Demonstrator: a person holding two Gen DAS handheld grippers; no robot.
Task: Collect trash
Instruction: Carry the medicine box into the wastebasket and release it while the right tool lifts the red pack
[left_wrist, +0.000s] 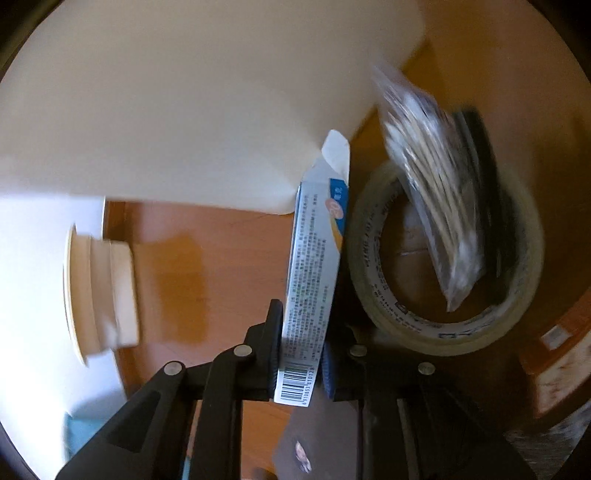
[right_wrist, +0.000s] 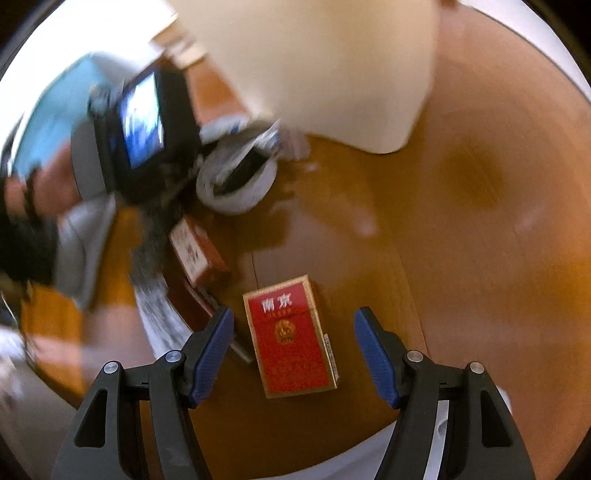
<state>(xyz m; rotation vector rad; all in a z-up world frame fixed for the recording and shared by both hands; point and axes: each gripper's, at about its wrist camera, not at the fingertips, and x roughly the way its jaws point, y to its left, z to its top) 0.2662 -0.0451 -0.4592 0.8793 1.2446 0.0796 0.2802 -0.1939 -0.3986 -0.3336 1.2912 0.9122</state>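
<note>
Item: red cigarette pack (right_wrist: 291, 338), flat on the wooden table (right_wrist: 461, 240), directly between the spread fingers of the right gripper (right_wrist: 294, 354) (the nearer tool), long axis along them. Left gripper (left_wrist: 300, 360) is occupied, clamped on a small printed carton (left_wrist: 314, 266).

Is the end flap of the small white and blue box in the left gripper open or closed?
Open: the box shows its far-end flap folded out, while the left gripper clamps its barcode end.
</note>
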